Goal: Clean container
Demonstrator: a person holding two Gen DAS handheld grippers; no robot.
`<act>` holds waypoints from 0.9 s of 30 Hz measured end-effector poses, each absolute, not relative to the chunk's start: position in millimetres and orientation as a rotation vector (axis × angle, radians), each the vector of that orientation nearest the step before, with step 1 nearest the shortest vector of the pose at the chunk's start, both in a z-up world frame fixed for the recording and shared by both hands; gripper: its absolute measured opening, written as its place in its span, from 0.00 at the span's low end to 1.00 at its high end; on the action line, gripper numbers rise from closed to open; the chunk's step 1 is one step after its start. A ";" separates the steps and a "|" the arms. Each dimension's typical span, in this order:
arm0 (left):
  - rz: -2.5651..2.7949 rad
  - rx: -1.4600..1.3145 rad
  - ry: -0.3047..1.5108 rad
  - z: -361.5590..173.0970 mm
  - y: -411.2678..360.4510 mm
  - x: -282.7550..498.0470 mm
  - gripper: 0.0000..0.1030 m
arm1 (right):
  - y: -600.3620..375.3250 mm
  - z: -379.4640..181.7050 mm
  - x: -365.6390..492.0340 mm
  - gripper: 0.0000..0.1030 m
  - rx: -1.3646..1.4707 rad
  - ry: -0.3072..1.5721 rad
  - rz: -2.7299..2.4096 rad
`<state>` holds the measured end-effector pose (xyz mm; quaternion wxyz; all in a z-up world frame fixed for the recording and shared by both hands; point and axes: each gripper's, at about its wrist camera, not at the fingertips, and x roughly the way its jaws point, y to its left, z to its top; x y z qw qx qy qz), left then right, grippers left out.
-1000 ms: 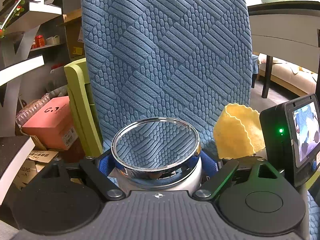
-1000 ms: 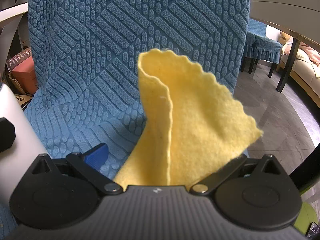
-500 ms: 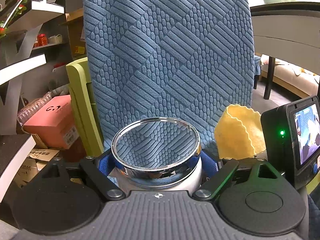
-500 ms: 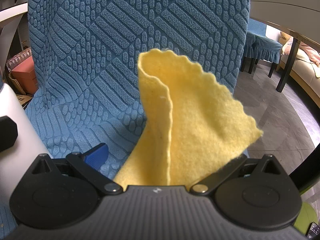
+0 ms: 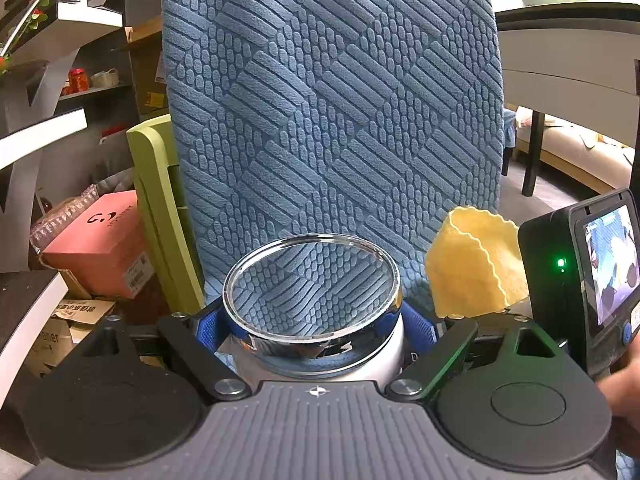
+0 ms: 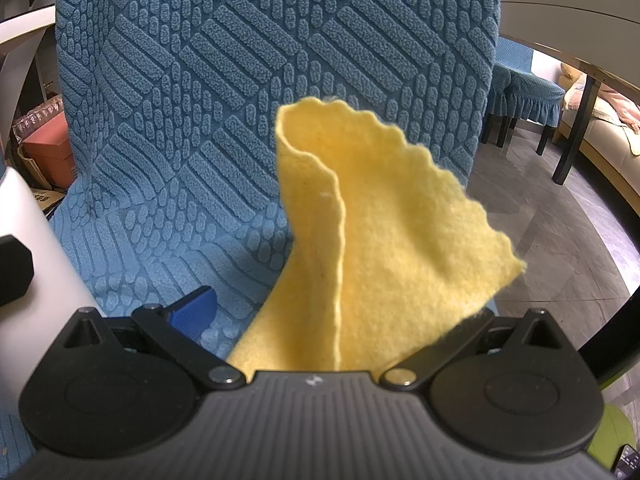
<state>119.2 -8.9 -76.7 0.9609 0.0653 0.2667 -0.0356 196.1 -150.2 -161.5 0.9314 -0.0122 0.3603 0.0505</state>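
Note:
A white round container [image 5: 384,352] with a shiny chrome rim stands upright between the blue fingers [image 5: 420,320] of my left gripper [image 5: 312,320], which is shut on its sides. Its mirror-like top reflects the blue chair cover. The container's white side [image 6: 28,232] shows at the left edge of the right wrist view. My right gripper [image 6: 320,320] is shut on a yellow cloth [image 6: 380,232] with wavy edges, which sticks up folded and hides one finger. The cloth [image 5: 476,272] sits just right of the container, apart from it.
A chair back in a blue textured cover [image 5: 332,120] fills the space ahead. At the left are a green panel [image 5: 156,208], a pink box [image 5: 100,244] and white shelves [image 5: 44,132]. A dark table [image 5: 568,32] and a sofa [image 6: 600,148] are at the right. A hand [image 5: 624,392] shows low right.

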 end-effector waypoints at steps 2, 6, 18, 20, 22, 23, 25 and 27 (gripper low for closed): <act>-0.079 0.138 0.537 -77.4 -9.3 118.6 0.86 | -150.3 -161.3 196.3 1.00 -0.024 0.738 0.104; -0.084 0.134 0.538 -77.2 -8.8 118.7 0.87 | -152.3 -160.5 191.6 1.00 -0.019 0.732 0.158; -0.101 0.107 0.441 -60.5 -6.5 102.0 0.87 | -198.4 -129.1 174.3 0.99 0.128 0.648 0.147; -0.108 0.104 0.449 -59.2 -7.0 100.5 0.87 | -200.8 -130.2 175.2 0.89 0.152 0.666 0.161; -0.103 0.109 0.445 -58.0 -7.1 97.4 0.88 | -198.3 -132.3 175.4 0.68 0.151 0.686 0.167; -0.099 0.108 0.446 -57.3 -6.4 95.6 0.88 | -195.3 -136.3 178.1 0.63 0.126 0.712 0.160; -0.091 0.107 0.448 -55.8 -5.1 92.1 0.88 | -187.8 -140.8 175.5 0.57 0.105 0.742 0.155; -0.086 0.096 0.455 -54.9 -3.4 89.9 0.89 | -186.2 -145.3 175.4 0.56 0.094 0.742 0.156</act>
